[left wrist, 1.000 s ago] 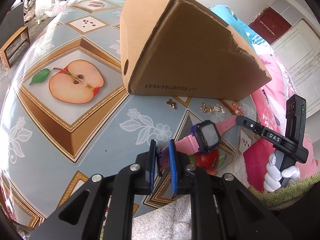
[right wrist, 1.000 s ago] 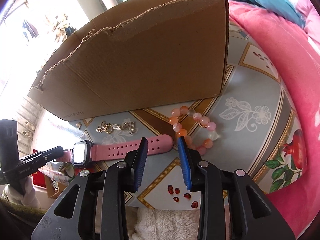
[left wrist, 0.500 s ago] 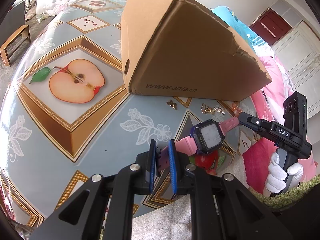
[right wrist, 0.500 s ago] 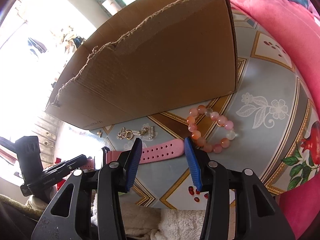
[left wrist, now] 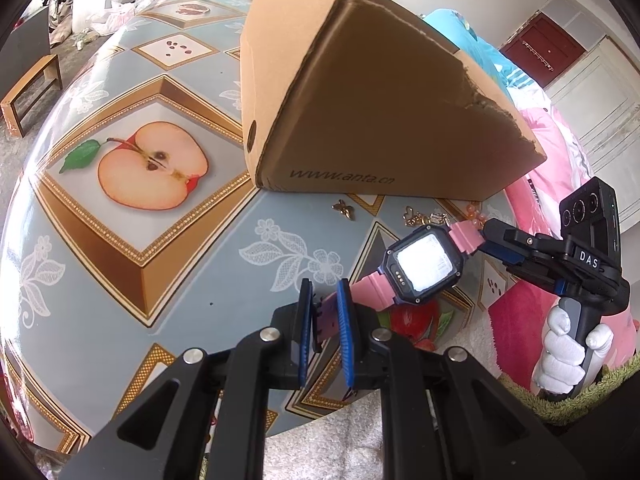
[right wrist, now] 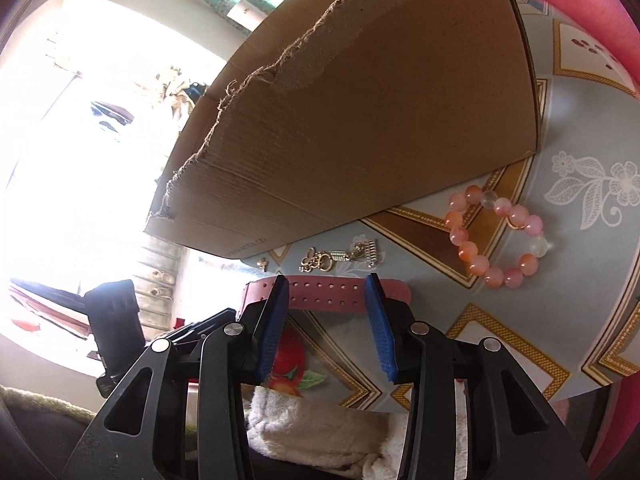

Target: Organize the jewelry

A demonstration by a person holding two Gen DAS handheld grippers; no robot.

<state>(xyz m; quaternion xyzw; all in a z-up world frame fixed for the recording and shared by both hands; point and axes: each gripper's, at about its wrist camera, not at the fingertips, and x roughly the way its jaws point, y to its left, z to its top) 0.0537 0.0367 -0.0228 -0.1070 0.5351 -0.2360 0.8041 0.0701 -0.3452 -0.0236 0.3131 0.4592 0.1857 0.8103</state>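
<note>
A round table (left wrist: 120, 248) covered in a glossy grey-blue cloth printed with halved apples and gold-framed diamonds fills both views. On it stands a large brown corrugated cardboard box (left wrist: 360, 92) with a torn top edge and a printed web address along its lower front.

The black left gripper (left wrist: 325, 322) with blue pads points steeply down over the near table edge. Its jaws are pinched tight on one end of the pink strap of a pink-strapped wristwatch with a dark blue square case (left wrist: 424, 268). The watch is lifted clear of the cloth, its bright screen facing up, and spans the gap between the two tools.

The black right gripper (right wrist: 326, 312) comes in from the right of the left wrist view, angled down, its handle held in a white-gloved hand (left wrist: 568, 356). In its own view the perforated free strap crosses between the two blue pads, which stand apart on either side; the jaws are closing, and the pads do not yet press on the strap.

On the cloth before the box lies a bracelet of round pink, orange and clear beads (right wrist: 496, 236), to the right of the strap. Near the box front rests a small gold-coloured clasp and chain cluster (right wrist: 340, 258), and left of it a tiny gold butterfly charm (left wrist: 345, 210).
</note>
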